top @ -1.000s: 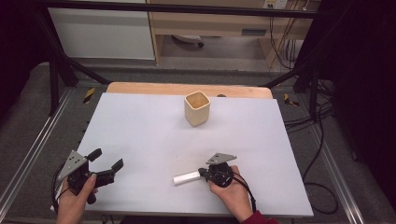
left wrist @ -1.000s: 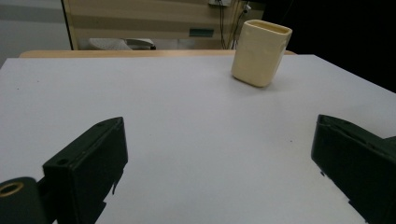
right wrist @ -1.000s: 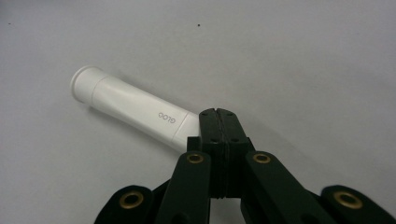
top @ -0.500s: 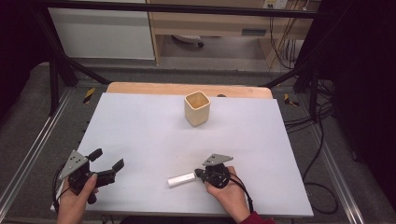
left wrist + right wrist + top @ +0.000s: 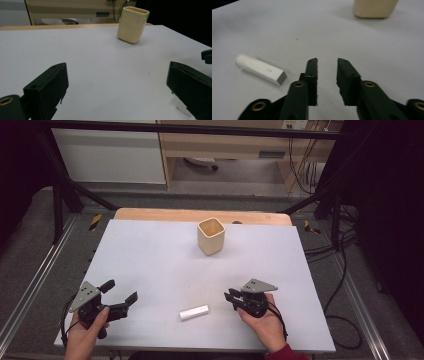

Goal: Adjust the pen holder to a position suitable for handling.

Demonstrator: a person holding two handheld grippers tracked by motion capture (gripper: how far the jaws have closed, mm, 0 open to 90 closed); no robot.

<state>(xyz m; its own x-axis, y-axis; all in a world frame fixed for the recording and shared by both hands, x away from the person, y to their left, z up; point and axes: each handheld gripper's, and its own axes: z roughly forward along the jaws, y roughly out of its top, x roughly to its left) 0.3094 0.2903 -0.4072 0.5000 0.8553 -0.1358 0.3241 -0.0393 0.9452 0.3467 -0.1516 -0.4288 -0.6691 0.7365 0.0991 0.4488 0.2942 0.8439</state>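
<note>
The right gripper has just let go of the white tube: a second ago the tube stuck out from between its jaws, and now it lies flat on the white table, low in the middle of the high view, while the gripper sits apart from it to the right. Its jaws have just been opening and stand a narrow way apart with nothing between them; in the right gripper view the tube rests to the left of the jaws, its squared end nearest them. My reading is that the putting-down is finished and the tube is free to be picked up again or left where it is. The left gripper has kept its place at the lower left of the high view, its jaws spread wide and empty, pointing across the table toward the right. The cream cup stands upright well away in the upper middle, near the wooden strip along the far edge. The tube lies fairly near the table's bottom edge, so any sideways nudge toward the person risks rolling it off. Between tube and cup the surface is bare, leaving plenty of open room for either hand to travel.
</note>
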